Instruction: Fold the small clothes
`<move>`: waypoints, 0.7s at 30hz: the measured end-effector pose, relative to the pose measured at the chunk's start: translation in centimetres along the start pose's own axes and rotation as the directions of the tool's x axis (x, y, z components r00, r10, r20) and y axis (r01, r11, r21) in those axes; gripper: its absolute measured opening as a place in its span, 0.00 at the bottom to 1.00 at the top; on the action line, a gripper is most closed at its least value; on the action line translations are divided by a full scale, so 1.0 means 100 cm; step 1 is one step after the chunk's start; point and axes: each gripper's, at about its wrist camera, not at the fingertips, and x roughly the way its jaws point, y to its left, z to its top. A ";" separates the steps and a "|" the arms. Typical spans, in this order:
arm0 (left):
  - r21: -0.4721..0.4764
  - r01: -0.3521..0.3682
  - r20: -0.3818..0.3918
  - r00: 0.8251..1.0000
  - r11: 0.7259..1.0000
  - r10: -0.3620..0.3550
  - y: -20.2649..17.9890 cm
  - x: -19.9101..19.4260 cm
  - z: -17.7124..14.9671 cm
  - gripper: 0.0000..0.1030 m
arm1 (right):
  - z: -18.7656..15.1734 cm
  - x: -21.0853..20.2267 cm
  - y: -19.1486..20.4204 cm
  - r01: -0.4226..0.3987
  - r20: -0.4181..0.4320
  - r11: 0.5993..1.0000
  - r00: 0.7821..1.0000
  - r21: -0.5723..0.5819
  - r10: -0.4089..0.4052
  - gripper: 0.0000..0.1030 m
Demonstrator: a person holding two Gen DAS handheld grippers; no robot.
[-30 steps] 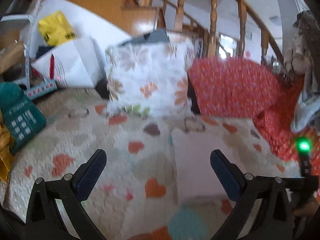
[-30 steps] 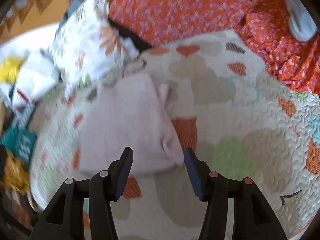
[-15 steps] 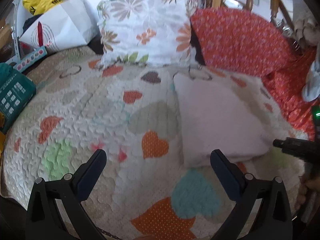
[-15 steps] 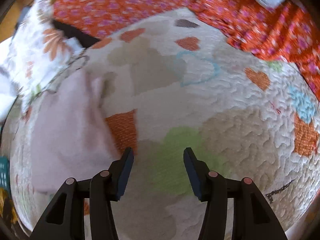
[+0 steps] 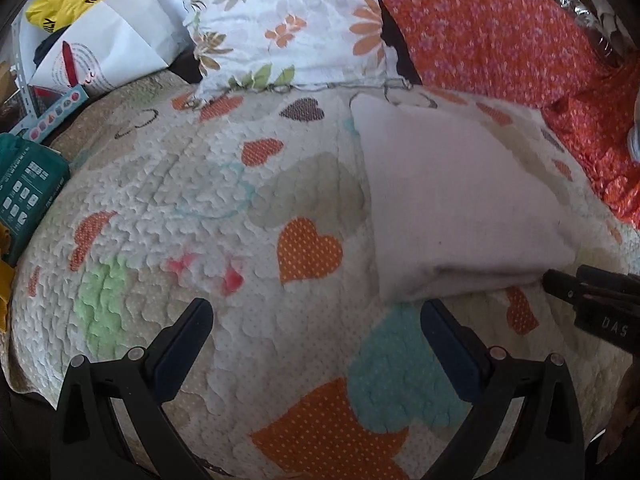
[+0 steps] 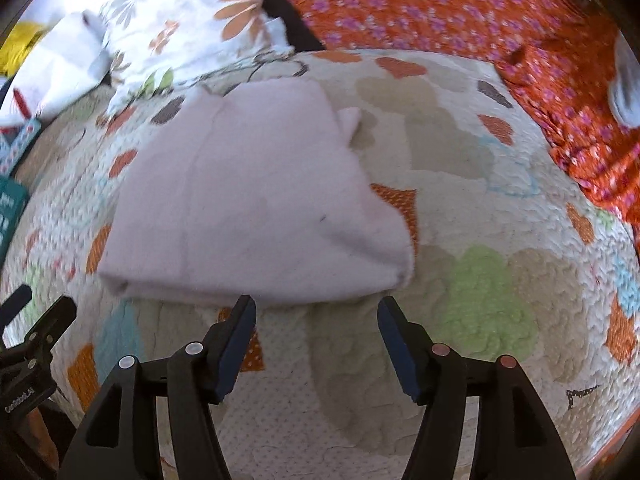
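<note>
From the left wrist camera, the left gripper has its 2 jaws spread wide with nothing between them, only the heart-patterned quilt below. The pale pink folded garment lies flat on the quilt at about 2 o'clock from this gripper, its near folded edge just beyond the tip of the right-side finger and apart from it. At 3 o'clock the dark tip of the right gripper comes in from the frame edge, just beside the garment's near right corner. A floral pillow sits at 12 o'clock, an orange-red flowered cloth at 1 o'clock, a white paper bag and a yellow bag at 10 o'clock, and a teal box at 9 o'clock.

From the right wrist camera, the right gripper has its jaws apart and opening, with bare quilt between them. The garment lies at 12 to 11 o'clock, its near folded edge just past both fingertips; whether the left-side one touches it I cannot tell. A small flap of it sticks out at its far right corner. The left gripper shows at 9 o'clock near the frame edge. The floral pillow is at 11 o'clock, the flowered cloth from 12 to 2 o'clock.
</note>
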 end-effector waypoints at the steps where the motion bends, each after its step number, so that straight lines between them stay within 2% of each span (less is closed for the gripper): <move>1: 0.000 0.001 -0.004 1.000 1.000 -0.001 0.000 0.001 0.000 1.00 | -0.001 0.001 0.002 0.006 -0.002 1.000 1.000 -0.013 -0.006 0.66; 21: -0.003 0.011 -0.055 0.998 1.000 -0.011 -0.001 0.012 -0.003 1.00 | -0.008 0.008 0.015 0.049 -0.013 0.995 0.999 -0.087 -0.050 0.69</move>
